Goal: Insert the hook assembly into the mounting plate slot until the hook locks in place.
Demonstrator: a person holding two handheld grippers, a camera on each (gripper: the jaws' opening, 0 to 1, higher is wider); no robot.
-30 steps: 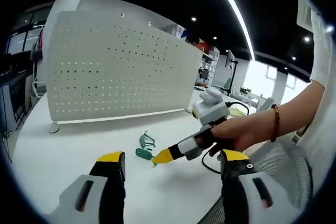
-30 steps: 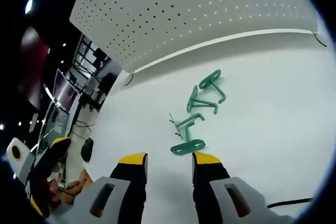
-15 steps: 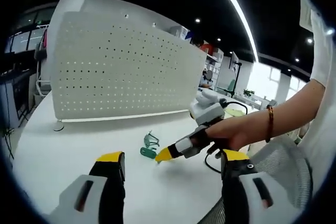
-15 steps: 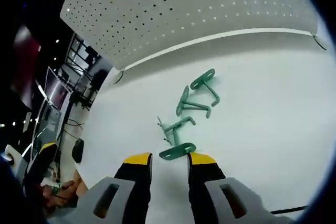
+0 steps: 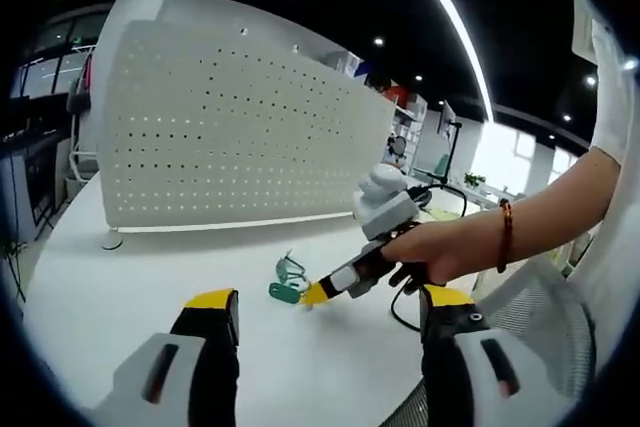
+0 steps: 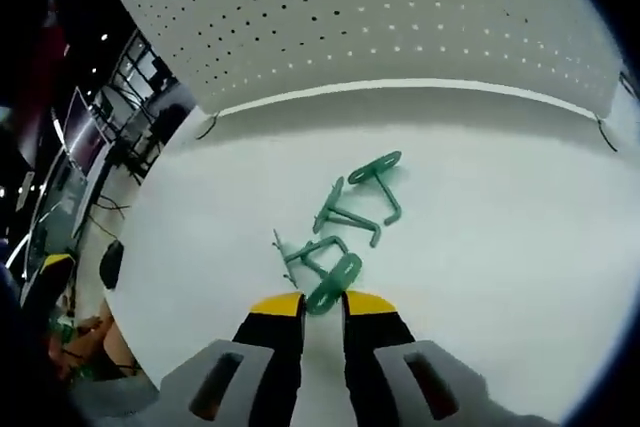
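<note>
While the right gripper (image 6: 322, 305) reaches down to the white table (image 6: 520, 247), its yellow-tipped jaws stand nearly closed around the near end of a green hook assembly (image 6: 334, 283) — the flat, slotted tab sits right between the tips. Whether the pads are truly clamping it or just touching cannot be told for sure, but it reads as a grip being taken. That piece lies directly ahead of the jaws, its long axis running away from them and slanting a little to the right in the right gripper view. Just beyond it lie more green hooks (image 6: 352, 197) in a loose cluster, some touching, their bent wire arms pointing different ways.

Farther off, the white perforated mounting plate (image 6: 380, 17) stands upright along the back of the table, well apart from the hooks and straight past them.

Seen from the left gripper view, the right gripper (image 5: 318, 294) pokes its yellow tip at the green pieces (image 5: 287, 280) on the table, a person's hand (image 5: 428, 252) wrapped around its handle. The left gripper (image 5: 325, 312) hangs back with its jaws wide apart and nothing between them, well short of the hooks — so the right hand is plainly the nearer one, and the lift toward the plate's holes looks to be its job.
</note>
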